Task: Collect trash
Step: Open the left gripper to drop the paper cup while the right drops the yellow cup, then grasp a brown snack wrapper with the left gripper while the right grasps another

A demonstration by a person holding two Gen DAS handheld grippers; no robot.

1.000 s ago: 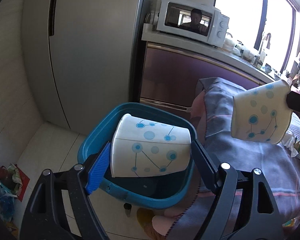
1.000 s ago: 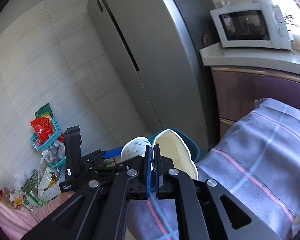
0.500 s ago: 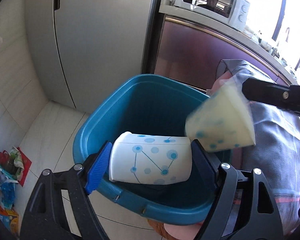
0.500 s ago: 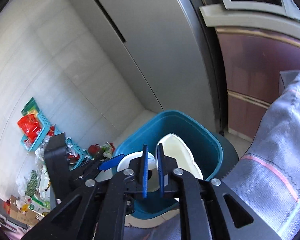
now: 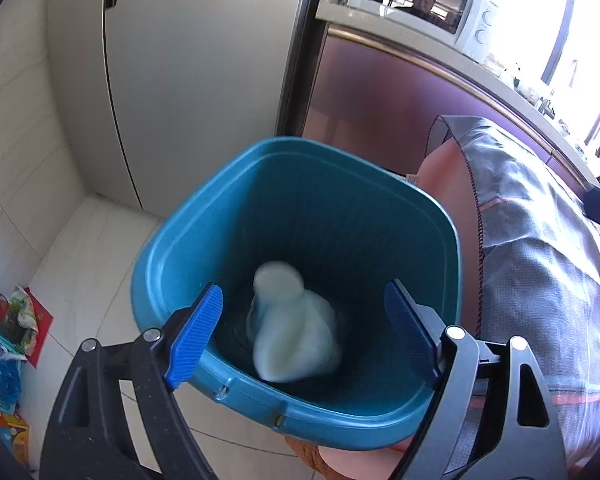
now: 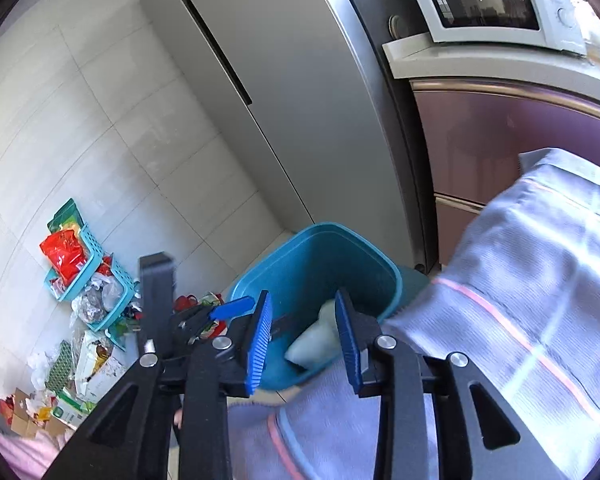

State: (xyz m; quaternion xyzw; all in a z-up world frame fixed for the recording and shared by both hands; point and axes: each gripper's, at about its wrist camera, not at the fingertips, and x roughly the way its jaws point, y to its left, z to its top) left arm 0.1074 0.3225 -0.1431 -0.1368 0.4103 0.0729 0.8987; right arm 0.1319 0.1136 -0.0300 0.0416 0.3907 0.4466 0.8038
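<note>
Kitchen floor by the fridge (image 5: 188, 80): a teal bin (image 5: 300, 216) holds pale, blurred cups (image 5: 292, 328) (seemingly two). Left gripper (image 5: 304, 320) gapes empty above it; right gripper (image 6: 302, 330), jaws just opening, grips nothing.

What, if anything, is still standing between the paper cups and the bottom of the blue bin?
Nothing visible does. The paper cups are already inside the blue bin, blurred, below its open rim. Both the left gripper and the right gripper are open and empty above it.
</note>
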